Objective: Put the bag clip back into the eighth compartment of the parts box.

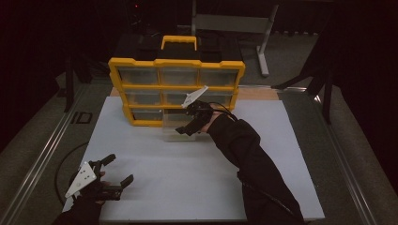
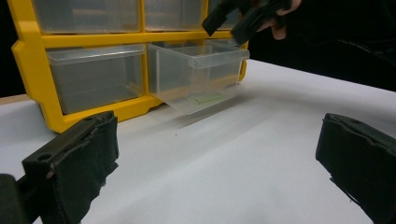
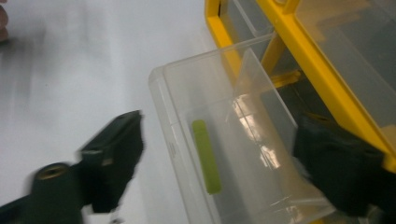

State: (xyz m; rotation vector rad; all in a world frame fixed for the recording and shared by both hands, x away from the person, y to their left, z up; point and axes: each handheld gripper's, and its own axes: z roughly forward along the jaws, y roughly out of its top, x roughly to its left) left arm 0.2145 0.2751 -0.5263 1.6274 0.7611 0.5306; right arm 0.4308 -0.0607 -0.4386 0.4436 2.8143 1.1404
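Green stick [image 3: 206, 156] in pulled-out drawer [image 3: 187, 84], R gripper [image 3: 219, 163] open above.

- White rectangular tabletop board [image 1: 197, 178], flat and bare in front.
- Closed clear plastic drawers [image 1: 138, 75] in the upper rows.
- Grey metal table frame [image 1: 234, 22] on the floor behind, well apart.
- Dark round cable loop [image 1: 61, 168] on the grey floor at the board's left.

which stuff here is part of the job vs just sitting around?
In the job:
- pulled-out clear drawer
- green strip lying in it
- right hand-held gripper, open above the drawer
- yellow organizer

Just there:
- left hand-held gripper, open, idle over the white table
- closed drawers
- grey stand behind
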